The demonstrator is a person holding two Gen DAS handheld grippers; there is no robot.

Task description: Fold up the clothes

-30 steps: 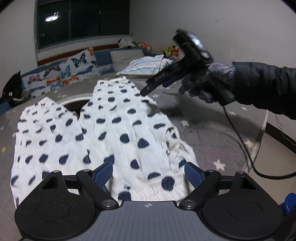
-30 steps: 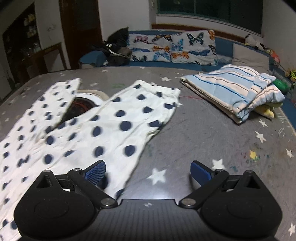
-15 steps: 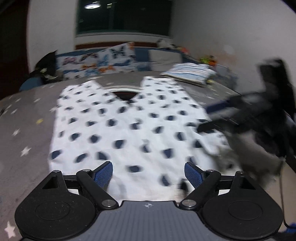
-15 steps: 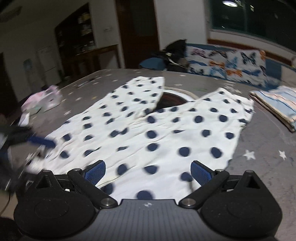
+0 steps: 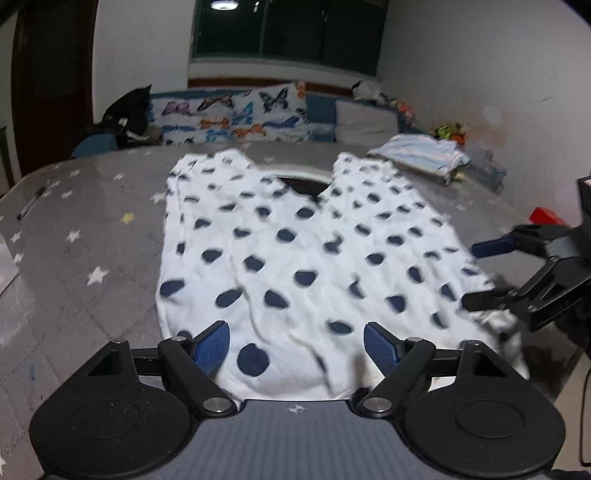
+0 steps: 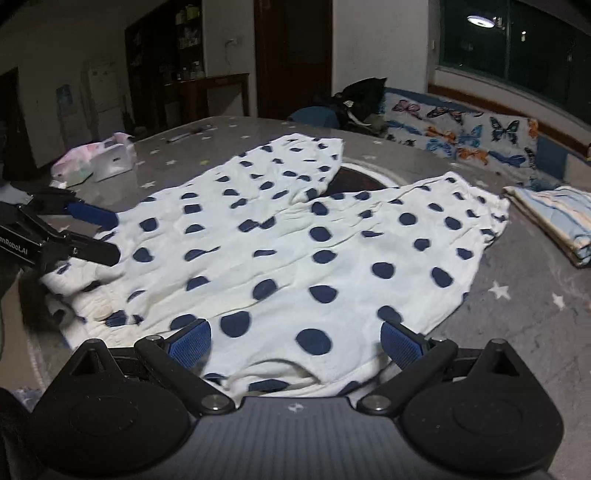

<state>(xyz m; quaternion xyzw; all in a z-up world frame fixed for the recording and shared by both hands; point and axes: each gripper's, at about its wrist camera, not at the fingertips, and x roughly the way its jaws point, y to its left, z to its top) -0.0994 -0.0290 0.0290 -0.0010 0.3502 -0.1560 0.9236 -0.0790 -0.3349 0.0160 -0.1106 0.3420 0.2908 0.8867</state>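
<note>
Both grippers spread wide, left gripper (image 5: 296, 343) and right gripper (image 6: 294, 341) at waistband of polka-dot trousers (image 6: 295, 251); risk: pinching single layer, fold skews.

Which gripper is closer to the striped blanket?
Right. The right gripper is at the pants edge on the blanket side; the left gripper is across the pants, farther off.

You're working in a dim room lit by a ceiling lamp reflected in the dark window (image 5: 288, 27), so the left wrist view shows motion blur across the polka-dot trousers (image 5: 306, 266), the right view is sharper, and both bend strongly at their fisheye edges.
</note>
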